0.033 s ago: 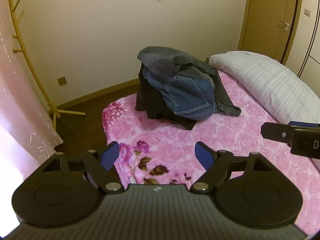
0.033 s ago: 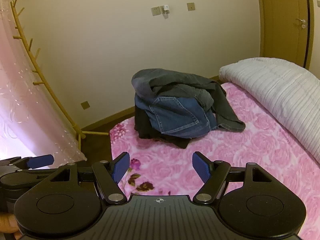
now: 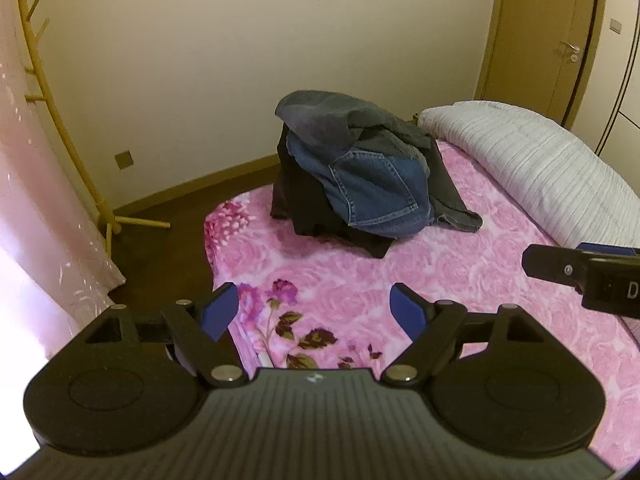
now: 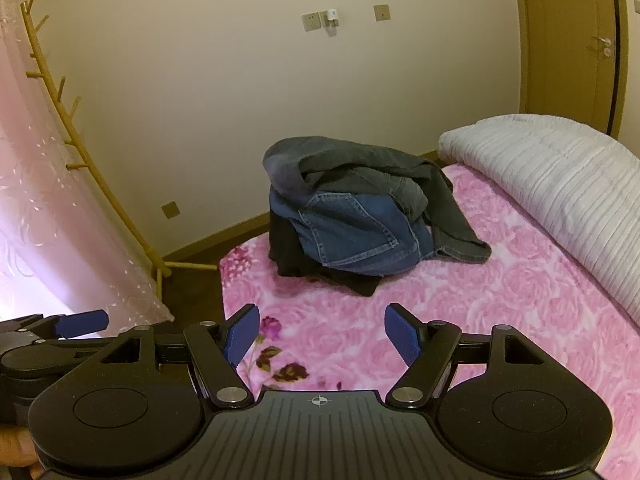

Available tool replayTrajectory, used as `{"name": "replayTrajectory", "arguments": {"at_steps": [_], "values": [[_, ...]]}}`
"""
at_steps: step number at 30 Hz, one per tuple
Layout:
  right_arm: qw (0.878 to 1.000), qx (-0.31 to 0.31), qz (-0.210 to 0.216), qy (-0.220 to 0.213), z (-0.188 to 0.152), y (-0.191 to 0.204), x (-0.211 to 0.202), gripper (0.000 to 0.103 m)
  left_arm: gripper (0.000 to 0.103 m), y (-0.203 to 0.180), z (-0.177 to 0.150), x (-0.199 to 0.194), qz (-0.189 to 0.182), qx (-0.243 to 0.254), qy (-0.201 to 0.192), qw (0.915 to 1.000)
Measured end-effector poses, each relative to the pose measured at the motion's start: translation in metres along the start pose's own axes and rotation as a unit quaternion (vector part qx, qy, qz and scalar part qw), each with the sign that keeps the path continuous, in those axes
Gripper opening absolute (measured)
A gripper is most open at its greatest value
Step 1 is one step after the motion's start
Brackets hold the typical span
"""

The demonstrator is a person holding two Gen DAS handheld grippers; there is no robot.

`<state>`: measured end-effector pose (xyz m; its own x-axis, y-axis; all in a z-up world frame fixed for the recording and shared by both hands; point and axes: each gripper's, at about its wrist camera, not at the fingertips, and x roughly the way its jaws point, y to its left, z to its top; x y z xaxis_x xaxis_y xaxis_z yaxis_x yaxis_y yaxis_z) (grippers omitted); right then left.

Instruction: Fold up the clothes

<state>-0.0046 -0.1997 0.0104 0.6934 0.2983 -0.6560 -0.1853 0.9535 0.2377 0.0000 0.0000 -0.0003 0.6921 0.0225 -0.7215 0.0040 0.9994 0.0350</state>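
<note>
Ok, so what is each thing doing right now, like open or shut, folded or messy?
Left gripper: open, holding nothing.
Right gripper: open, holding nothing.
Heap of dark grey, blue denim and black clothes: piled up, unfolded.
Pink rose-patterned blanket: spread flat over the bed.
White ribbed quilt: rolled along the bed's far side.
Brown wooden door: shut.

Left tongs (image 3: 316,312) and right tongs (image 4: 322,334): both spread wide, empty, held level side by side above the bed's (image 3: 460,280) near edge.
</note>
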Motion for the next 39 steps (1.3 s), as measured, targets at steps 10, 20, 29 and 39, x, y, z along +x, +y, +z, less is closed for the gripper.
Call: {"name": "replayTrajectory", "arguments": {"at_steps": [10, 20, 29, 39], "values": [[1.0, -0.001, -0.003, -0.001, -0.006, 0.002, 0.003, 0.073, 0.08, 0.0, -0.002, 0.002, -0.011, -0.005, 0.005, 0.9999], [1.0, -0.001, 0.0, 0.0, -0.005, -0.001, 0.001, 0.073, 0.08, -0.001, -0.004, 0.0, -0.014, -0.006, 0.003, 0.9999], [1.0, 0.002, -0.001, 0.001, -0.004, -0.002, -0.002, 0.073, 0.08, -0.003, -0.002, -0.001, -0.015, 0.0, 0.003, 0.9999], [1.0, 0.002, 0.008, 0.003, -0.011, -0.007, -0.006, 0.073, 0.08, -0.004, -0.01, -0.006, -0.013, -0.008, 0.005, 0.9999]]}}
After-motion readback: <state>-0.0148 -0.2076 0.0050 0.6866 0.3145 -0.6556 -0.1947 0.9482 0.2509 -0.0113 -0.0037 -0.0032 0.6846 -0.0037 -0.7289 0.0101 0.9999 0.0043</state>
